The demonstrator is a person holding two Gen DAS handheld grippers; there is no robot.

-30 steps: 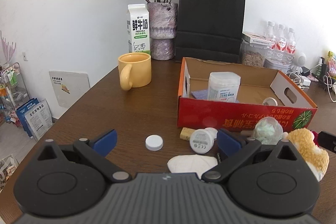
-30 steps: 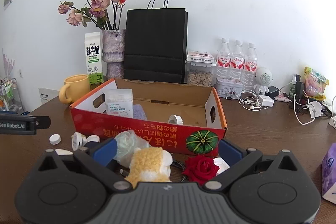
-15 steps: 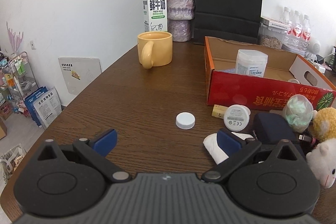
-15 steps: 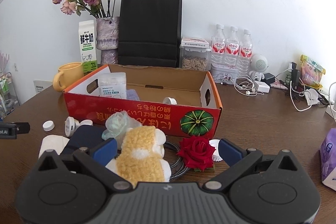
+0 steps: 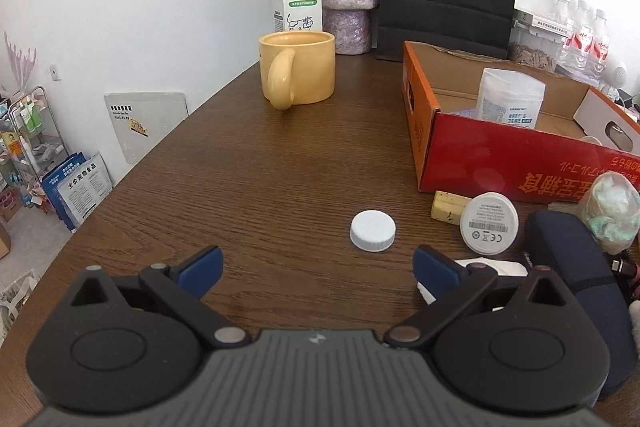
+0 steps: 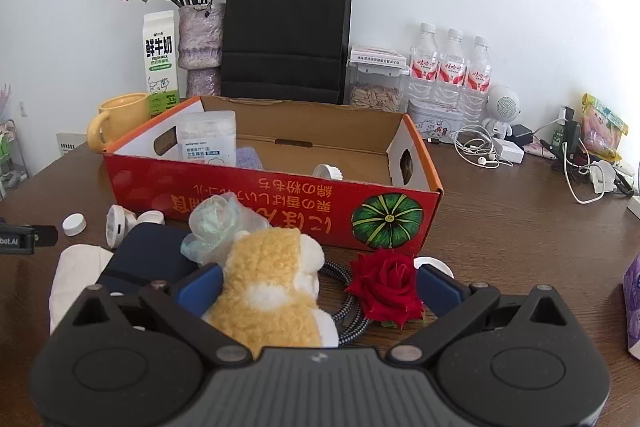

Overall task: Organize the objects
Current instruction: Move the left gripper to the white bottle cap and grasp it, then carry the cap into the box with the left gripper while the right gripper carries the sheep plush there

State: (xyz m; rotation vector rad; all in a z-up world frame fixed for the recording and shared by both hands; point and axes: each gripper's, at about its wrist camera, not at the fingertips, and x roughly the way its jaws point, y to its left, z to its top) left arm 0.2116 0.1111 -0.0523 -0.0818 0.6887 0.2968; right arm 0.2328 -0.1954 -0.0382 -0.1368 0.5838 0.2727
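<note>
Red cardboard box [image 6: 276, 203]: open-topped, resting on the bench, printed pumpkin at one front corner. It contains an upright translucent cotton-swab jar [image 6: 207, 143], a lavender cloth [image 6: 248, 158] and a white ridged cap [image 6: 328, 171].

In front of the box lie loose items. White bottle cap [image 5: 373, 230]: flat, apart from the rest. White round device [image 5: 489, 222]: tilted on edge, label showing, touching a yellow block [image 5: 447, 207]. Dark blue pouch [image 5: 576, 267]: flat, beside a white cloth [image 6: 76, 279]. Bagged green wad [image 6: 218, 227]: against the box front. Tan plush toy [image 6: 268, 283]: lying on a braided cable [image 6: 354, 319], just beside a red rose head [image 6: 386, 283].
</note>
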